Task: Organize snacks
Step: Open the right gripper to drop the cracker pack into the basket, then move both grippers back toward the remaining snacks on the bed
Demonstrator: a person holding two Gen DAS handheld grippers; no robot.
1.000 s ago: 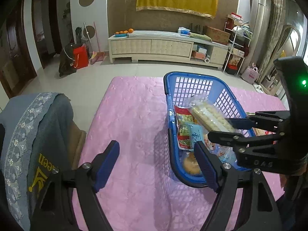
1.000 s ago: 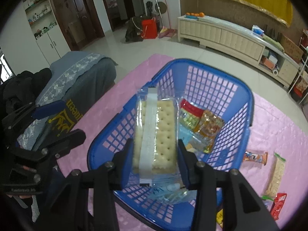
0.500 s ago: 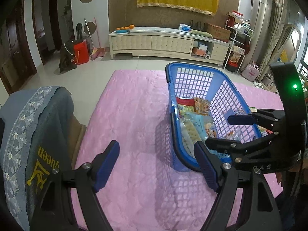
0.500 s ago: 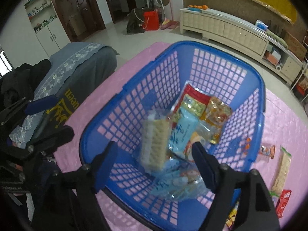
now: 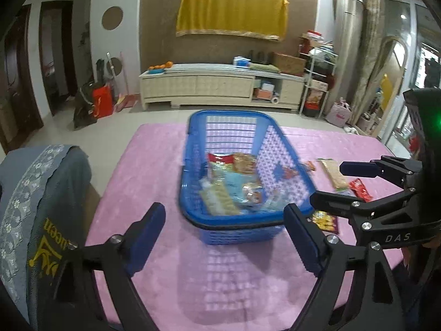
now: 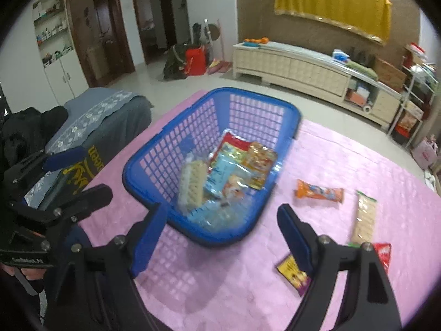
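The basket is seen at 12 o'clock of the right tool, whose jaws are opening, empty; the left tool likewise.

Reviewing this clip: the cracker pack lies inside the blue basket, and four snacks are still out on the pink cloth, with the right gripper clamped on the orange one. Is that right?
Not quite. The right gripper holds nothing: its jaws are opening with only the cloth and the basket's near corner between them. The orange snack bar lies untouched on the pink cloth, as the right wrist view shows. The cracker pack is in the blue basket, with four snacks outside.
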